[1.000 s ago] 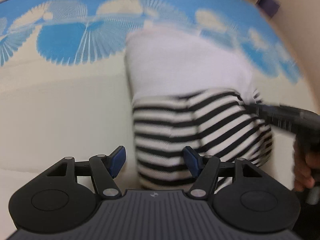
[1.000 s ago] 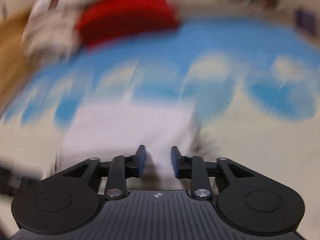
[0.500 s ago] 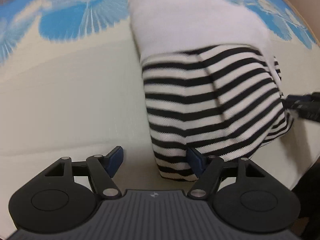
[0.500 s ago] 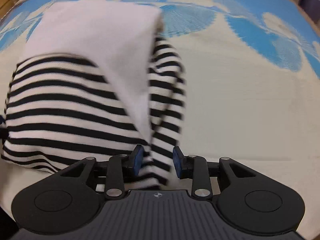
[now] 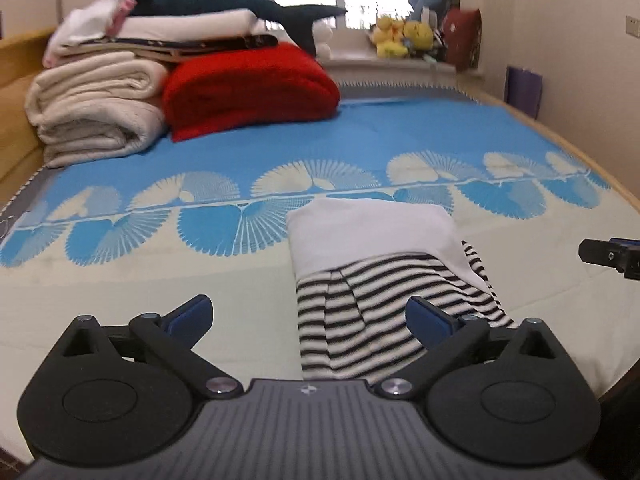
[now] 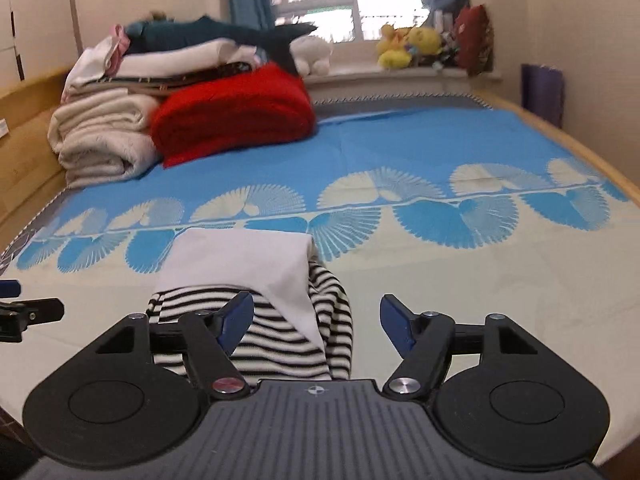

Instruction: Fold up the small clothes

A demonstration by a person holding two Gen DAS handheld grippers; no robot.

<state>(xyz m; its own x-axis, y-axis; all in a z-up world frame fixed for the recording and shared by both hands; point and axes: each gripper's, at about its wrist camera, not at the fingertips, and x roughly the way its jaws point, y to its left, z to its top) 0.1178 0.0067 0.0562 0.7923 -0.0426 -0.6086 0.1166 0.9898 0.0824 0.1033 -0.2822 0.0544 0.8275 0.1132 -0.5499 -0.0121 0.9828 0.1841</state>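
Both tongs, left (image 5: 308,316) and right (image 6: 317,316), have just sprung wide and empty above the folded striped garment (image 5: 384,304); best press that loose striped edge flat.

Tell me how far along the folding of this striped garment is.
Done: the striped garment lies folded in a compact bundle on the bedspread. In hand: nothing; the left tongs and right tongs have just opened and hold no cloth. Left: no other unfolded small clothes are in view.

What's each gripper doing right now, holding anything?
Left gripper: open, jaws just widened, holding nothing; striped garment lies on the bed.
Right gripper: open, jaws just widened, holding nothing.
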